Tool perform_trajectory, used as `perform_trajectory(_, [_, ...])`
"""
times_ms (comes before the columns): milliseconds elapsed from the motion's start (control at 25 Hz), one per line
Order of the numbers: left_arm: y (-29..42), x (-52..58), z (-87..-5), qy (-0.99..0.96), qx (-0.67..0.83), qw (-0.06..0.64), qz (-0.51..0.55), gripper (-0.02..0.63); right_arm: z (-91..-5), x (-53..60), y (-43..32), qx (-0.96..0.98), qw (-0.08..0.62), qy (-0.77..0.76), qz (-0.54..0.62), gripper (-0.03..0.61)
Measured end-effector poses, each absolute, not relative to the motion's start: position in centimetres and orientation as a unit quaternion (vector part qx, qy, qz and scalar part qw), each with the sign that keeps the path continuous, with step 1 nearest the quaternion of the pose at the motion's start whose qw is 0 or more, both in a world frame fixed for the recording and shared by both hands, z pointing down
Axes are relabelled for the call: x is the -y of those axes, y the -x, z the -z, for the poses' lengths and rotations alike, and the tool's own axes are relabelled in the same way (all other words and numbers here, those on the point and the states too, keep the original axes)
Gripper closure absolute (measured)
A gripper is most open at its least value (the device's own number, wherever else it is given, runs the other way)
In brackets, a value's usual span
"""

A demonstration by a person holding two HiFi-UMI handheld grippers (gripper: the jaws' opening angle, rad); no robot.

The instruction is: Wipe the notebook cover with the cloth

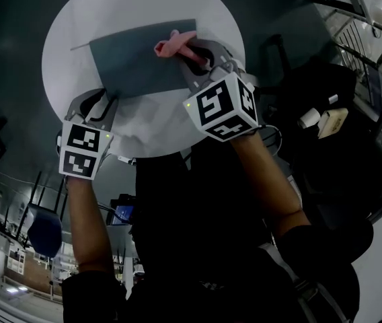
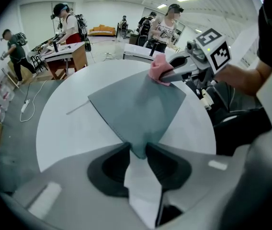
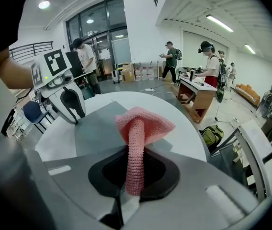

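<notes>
Left tongs (image 1: 109, 101) pinch the grey notebook (image 1: 137, 64) at its 7 o'clock corner on the round white tabletop (image 1: 77, 25). Right tongs (image 1: 192, 51) clamp the pink cloth (image 1: 171, 44), which rests on the notebook's 2 o'clock corner.

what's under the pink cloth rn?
The notebook's far right corner, on the white table. The cloth, pinched in the right gripper, hides the patch of cover below it, so contact cannot be confirmed. The left gripper clamps the notebook's near corner.
</notes>
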State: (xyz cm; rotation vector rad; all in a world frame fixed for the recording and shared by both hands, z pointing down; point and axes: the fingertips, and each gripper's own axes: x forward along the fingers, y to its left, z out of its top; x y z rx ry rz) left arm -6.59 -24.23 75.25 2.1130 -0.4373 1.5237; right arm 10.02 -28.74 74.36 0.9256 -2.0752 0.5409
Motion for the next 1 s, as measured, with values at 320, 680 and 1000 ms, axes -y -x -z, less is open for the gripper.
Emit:
perform_trajectory(320, [6.4, 24.0, -75.2, -0.778, 0.164, 0.247, -0.555, 0.512, -74.7, 27.6, -13.8, 0.787, 0.428, -0.391, -0.214, 0.551])
perform_trajectory(680, [6.2, 23.6, -74.7, -0.794, 0.169, 0.241, -0.532, 0.514, -69.8, 27.8, -8.9, 0.812, 0.379, -0.399, -0.191, 0.552])
perform_trajectory(1000, [6.7, 23.7, -74.6, -0.801, 0.183, 0.242, -0.516, 0.517, -70.8, 27.9, 4.2, 0.87, 0.343, -0.299, -0.19, 0.552])
